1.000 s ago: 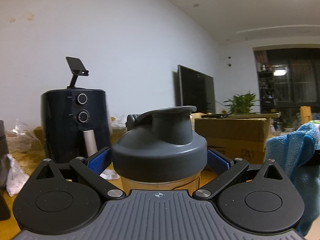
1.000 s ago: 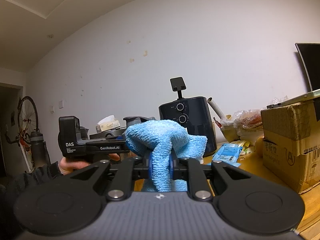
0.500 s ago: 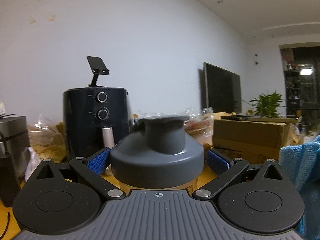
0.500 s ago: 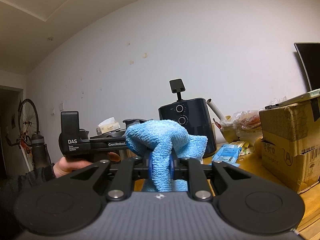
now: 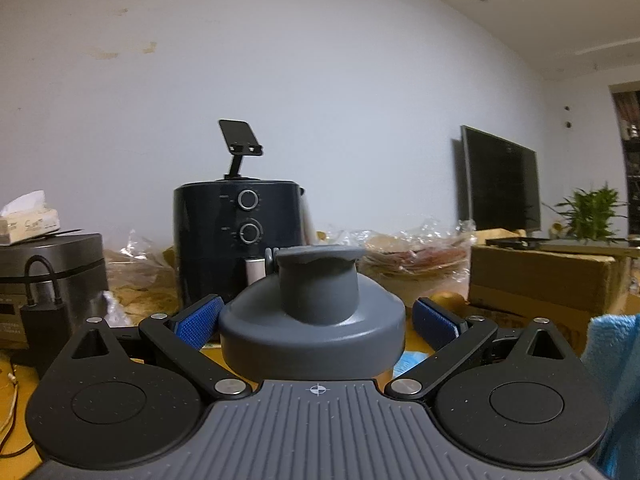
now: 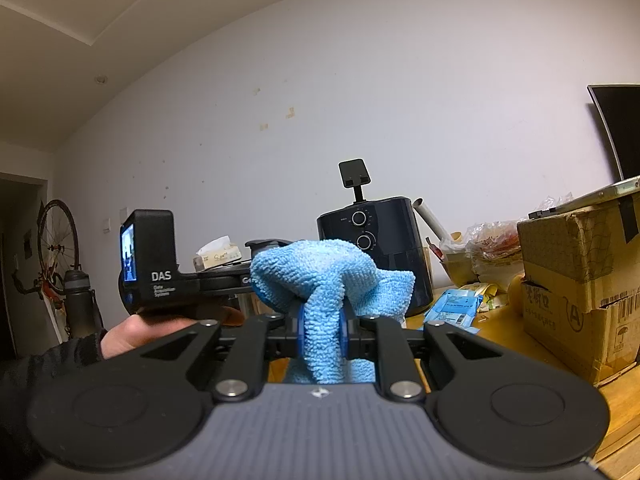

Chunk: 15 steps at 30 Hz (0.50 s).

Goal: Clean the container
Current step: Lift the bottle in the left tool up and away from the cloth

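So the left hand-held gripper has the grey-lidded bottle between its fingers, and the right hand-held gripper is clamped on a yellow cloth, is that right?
Not quite. The cloth is light blue, not yellow; the right wrist view shows the right hand-held gripper clamped on it. The rest stands: the left hand-held gripper has the grey-lidded bottle between its fingers.

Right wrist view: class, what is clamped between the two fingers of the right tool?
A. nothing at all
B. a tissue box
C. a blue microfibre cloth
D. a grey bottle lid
C: the blue microfibre cloth is bunched between the closed-in fingers of the right tool and hangs down below them, in front of the dark air fryer.
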Tool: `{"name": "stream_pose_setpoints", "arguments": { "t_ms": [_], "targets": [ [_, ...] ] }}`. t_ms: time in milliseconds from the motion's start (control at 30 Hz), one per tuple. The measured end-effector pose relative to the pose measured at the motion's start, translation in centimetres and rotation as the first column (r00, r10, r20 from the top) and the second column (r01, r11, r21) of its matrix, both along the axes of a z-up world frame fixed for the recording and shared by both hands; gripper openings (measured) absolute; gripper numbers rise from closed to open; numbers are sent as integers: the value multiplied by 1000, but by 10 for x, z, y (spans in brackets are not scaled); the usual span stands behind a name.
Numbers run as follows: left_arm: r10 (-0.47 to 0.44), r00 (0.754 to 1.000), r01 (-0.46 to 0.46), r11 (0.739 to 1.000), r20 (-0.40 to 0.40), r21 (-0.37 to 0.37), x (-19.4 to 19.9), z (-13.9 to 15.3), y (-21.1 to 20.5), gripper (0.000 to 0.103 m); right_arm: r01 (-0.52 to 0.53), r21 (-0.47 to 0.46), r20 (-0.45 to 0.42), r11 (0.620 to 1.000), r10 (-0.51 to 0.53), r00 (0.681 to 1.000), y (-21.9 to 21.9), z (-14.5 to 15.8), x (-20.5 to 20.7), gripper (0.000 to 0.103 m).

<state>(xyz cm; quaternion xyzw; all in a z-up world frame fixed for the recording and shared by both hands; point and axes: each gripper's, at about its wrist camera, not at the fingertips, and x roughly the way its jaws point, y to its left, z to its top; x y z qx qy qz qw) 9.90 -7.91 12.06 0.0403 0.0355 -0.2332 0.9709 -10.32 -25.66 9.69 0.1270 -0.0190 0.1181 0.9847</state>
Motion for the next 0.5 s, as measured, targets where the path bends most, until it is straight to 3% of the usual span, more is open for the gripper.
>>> {"name": "stream_pose_setpoints", "arguments": {
  "t_ms": [400, 500],
  "targets": [
    [96, 995, -96, 995, -26, -11, 8, 1, -11, 103, 1, 7, -1, 1000, -1, 1000, -2, -1, 0, 13],
    [112, 993, -113, 993, -43, -22, 10, 1, -12, 95, 1, 8, -1, 1000, -1, 1000, -2, -1, 0, 13]
  ]
}}
